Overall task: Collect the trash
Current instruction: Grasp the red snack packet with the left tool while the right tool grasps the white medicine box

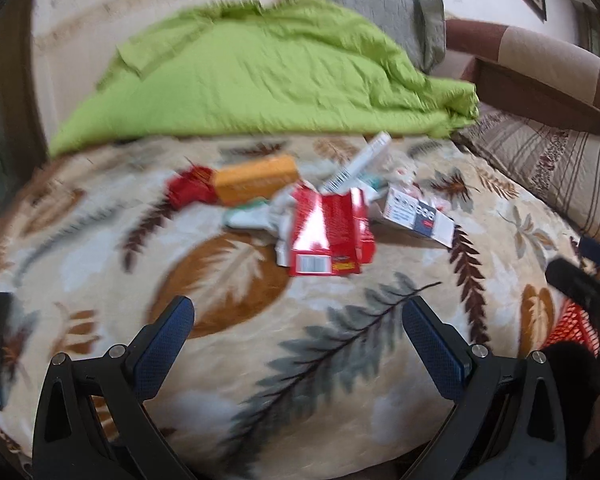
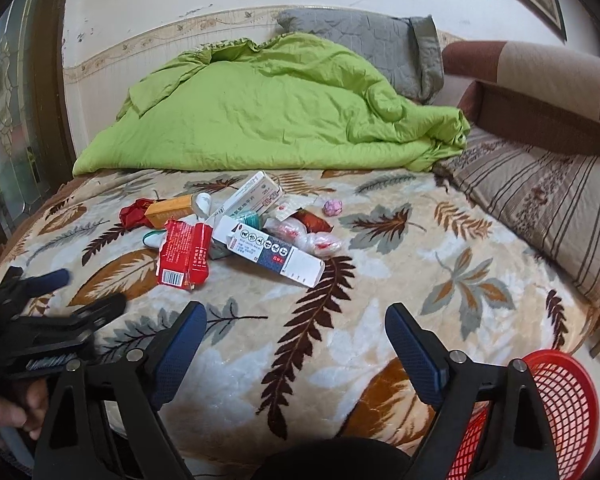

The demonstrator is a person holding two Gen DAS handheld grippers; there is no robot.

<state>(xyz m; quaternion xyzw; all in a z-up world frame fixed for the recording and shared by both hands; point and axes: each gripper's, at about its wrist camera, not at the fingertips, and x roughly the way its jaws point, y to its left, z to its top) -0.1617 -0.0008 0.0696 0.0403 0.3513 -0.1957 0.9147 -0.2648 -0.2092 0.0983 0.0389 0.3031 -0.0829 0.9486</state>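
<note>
A pile of trash is spread on the leaf blanket (image 2: 380,264), in front of the green quilt (image 2: 268,120). The red wrapper (image 2: 184,256) lies nearest. Both the left claw (image 1: 298,320) and the right claw (image 2: 296,330) are held wide apart and empty, likely made ready for grabbing. The red basket (image 2: 560,400) is kept close, beside the blanket.

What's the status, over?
Left gripper open, right gripper open, both empty. Trash pile untouched on blanket. Red basket at right. Nothing blocking.
</note>
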